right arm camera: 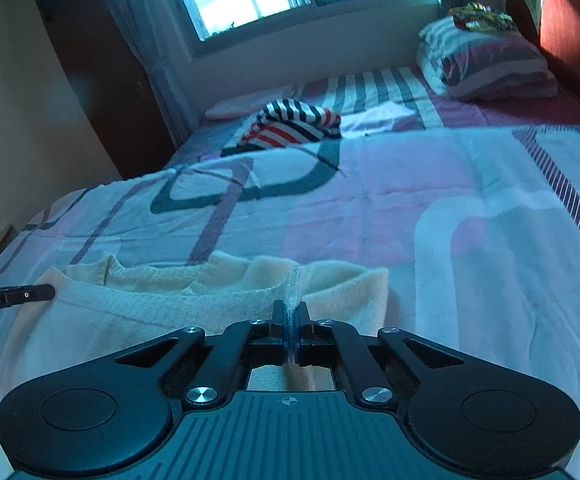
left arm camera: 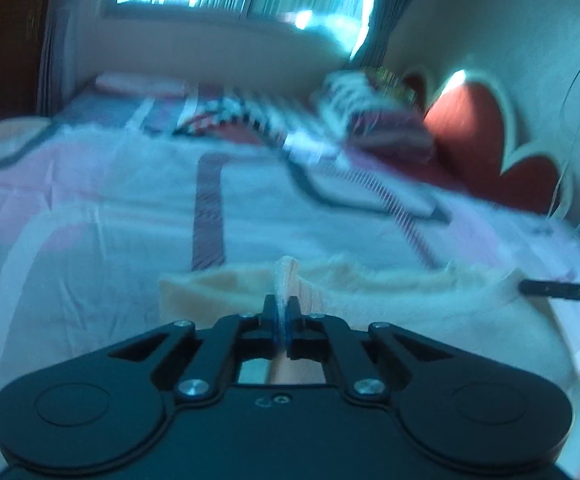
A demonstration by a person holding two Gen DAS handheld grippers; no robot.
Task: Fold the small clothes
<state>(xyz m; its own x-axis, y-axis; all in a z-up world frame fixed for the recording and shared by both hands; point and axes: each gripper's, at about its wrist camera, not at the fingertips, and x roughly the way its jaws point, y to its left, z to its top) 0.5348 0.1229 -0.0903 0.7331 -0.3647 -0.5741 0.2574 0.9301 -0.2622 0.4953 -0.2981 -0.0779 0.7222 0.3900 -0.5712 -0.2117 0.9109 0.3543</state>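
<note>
A: Nearest the lens is the left gripper (left arm camera: 282, 306), black linkage, jaws pinched tight on a raised ridge of the cream knitted top with a ribbed neckline (left arm camera: 389, 296).

B: And the right gripper (right arm camera: 291, 312)?

A: The same: clamped on a fold of that garment's near edge. The top lies flat on the pink-and-white patterned quilt (right arm camera: 369, 200), its long axis running crosswise between the two grippers, so each holds one end.

B: Which is nearer?

A: Neither; both already grip it. I judge the coming fold would carry that held edge away, up the bed.

B: Do the views differ?

A: The left view is blurred. The right one is sharp: neckline opening, a striped red, white and navy garment (right arm camera: 290, 124) well beyond, a stack of folded bedding (right arm camera: 485, 64) by the headboard.
</note>
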